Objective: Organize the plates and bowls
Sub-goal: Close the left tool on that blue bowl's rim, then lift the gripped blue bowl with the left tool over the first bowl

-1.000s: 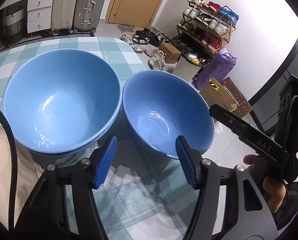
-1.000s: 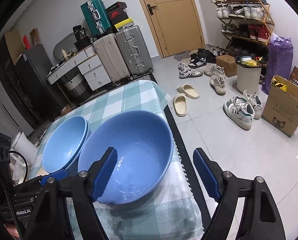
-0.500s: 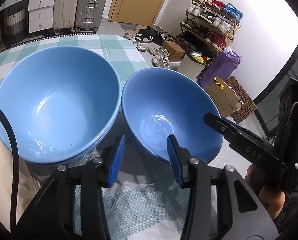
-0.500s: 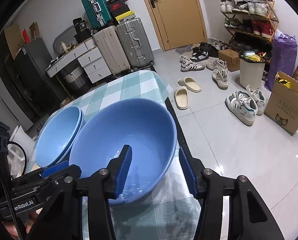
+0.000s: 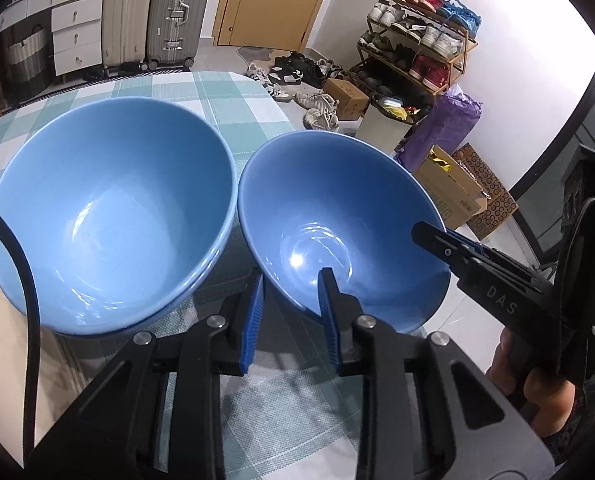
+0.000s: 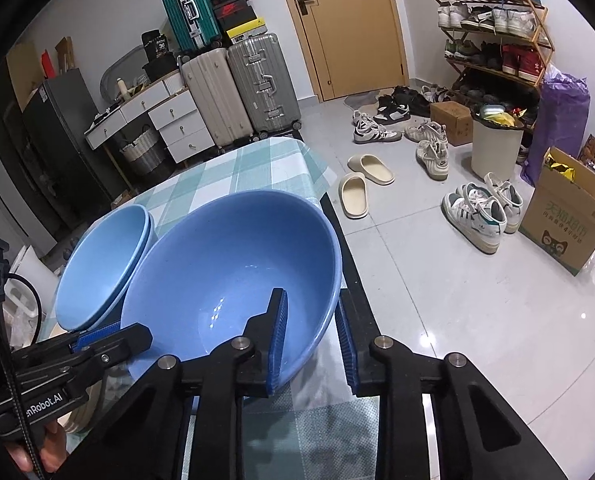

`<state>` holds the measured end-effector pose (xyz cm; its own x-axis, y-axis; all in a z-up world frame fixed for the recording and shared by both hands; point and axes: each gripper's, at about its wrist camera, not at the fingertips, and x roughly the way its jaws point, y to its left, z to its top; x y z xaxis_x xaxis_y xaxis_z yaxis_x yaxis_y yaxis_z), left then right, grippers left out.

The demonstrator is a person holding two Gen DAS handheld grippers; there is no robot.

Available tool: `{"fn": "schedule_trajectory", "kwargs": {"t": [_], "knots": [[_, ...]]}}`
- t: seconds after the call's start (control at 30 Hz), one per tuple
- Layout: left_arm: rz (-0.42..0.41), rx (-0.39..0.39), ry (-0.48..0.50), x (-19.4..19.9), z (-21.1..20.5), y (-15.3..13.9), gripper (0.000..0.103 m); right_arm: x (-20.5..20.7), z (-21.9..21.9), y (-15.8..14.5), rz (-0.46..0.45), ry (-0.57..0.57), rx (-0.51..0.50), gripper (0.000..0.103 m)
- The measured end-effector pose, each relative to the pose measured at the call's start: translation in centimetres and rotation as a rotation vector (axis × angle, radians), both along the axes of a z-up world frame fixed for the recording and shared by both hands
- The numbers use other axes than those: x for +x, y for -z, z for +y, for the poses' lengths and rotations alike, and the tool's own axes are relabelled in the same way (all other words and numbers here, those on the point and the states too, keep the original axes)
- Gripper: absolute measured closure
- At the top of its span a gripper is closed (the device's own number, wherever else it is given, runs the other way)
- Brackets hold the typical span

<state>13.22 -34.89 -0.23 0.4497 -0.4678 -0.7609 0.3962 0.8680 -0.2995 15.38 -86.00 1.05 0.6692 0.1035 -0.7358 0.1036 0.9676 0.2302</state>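
I see darker blue bowl [image 5: 337, 216] upright, mouth up – left gripper [image 5: 291, 312] and right gripper [image 6: 311, 338] each clamped on its rim; right wrist view alone shows slippers [image 6: 361, 188]

Bowls: three, all blue — darker single bowl [image 5: 337, 216] frame centre; two lighter nested bowls [image 5: 109, 216] frame left. Grippers: two. Suitcases: three.

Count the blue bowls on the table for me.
3: darker bowl at the table's edge, both tools on its rim; two lighter bowls nested beside it. More could be nested unseen.
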Motion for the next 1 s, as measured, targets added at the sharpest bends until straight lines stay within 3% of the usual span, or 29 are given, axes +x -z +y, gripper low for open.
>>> {"fn": "schedule_trajectory", "kwargs": {"t": [0.47,1.0], "knots": [[-0.033,0.000,0.012,-0.4,0.5,-1.3,0.079,-0.3,0.0,-0.7,-0.017,-0.011,-0.007,0.077],[-0.092,-0.026,0.033,-2.4,1.7,-4.9,0.079,-2.5,0.6,-4.3,-0.089,-0.011,-0.061,0.077]]}}
